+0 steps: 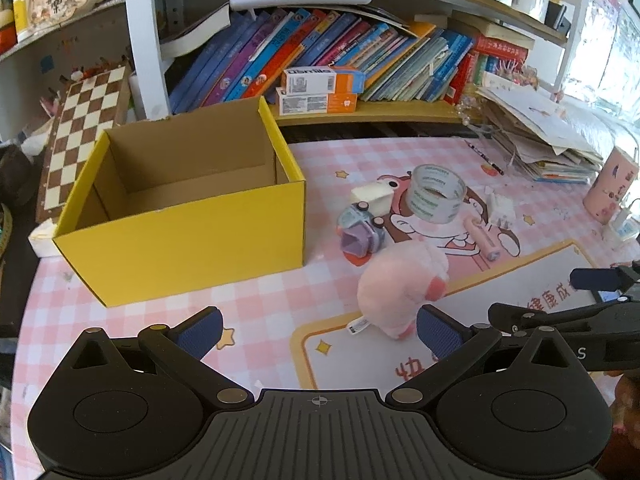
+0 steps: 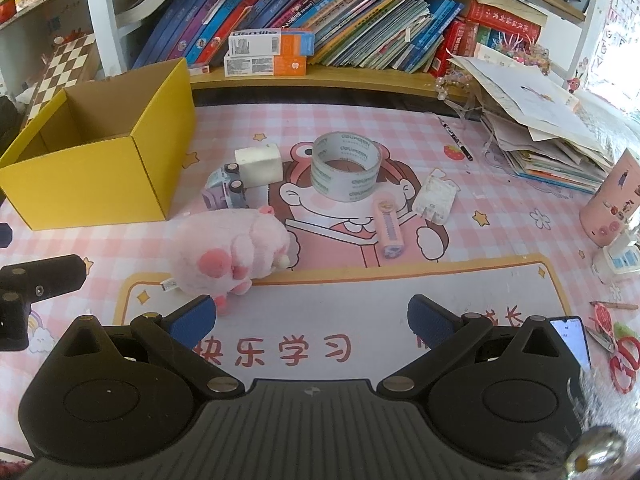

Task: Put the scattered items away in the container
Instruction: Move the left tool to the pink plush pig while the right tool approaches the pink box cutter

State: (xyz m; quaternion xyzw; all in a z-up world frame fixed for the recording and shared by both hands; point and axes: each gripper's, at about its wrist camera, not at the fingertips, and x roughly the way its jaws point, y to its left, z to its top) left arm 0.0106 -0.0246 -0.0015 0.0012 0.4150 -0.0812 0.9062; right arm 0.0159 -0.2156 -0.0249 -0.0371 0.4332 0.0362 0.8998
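An empty yellow cardboard box [image 1: 188, 240] [image 2: 100, 176] stands open at the left of the desk. To its right lie a pink plush toy [image 1: 400, 286] [image 2: 230, 256], a purple toy car [image 1: 360, 232] [image 2: 224, 194], a white block [image 1: 374, 198] [image 2: 260, 166], a clear tape roll [image 1: 436, 194] [image 2: 346, 166], a pink stick [image 1: 482, 238] [image 2: 388, 228] and a small white packet [image 1: 500, 206] [image 2: 436, 196]. My left gripper [image 1: 320, 328] is open and empty, the plush by its right finger. My right gripper [image 2: 310, 316] is open and empty, the plush by its left finger.
A shelf of books [image 2: 320, 20] runs along the back. A pile of papers [image 2: 552, 136] and a pink cup [image 2: 612, 208] stand at the right. A phone [image 2: 572, 340], scissors [image 2: 620, 356] and a chessboard [image 1: 84, 136] lie at the edges.
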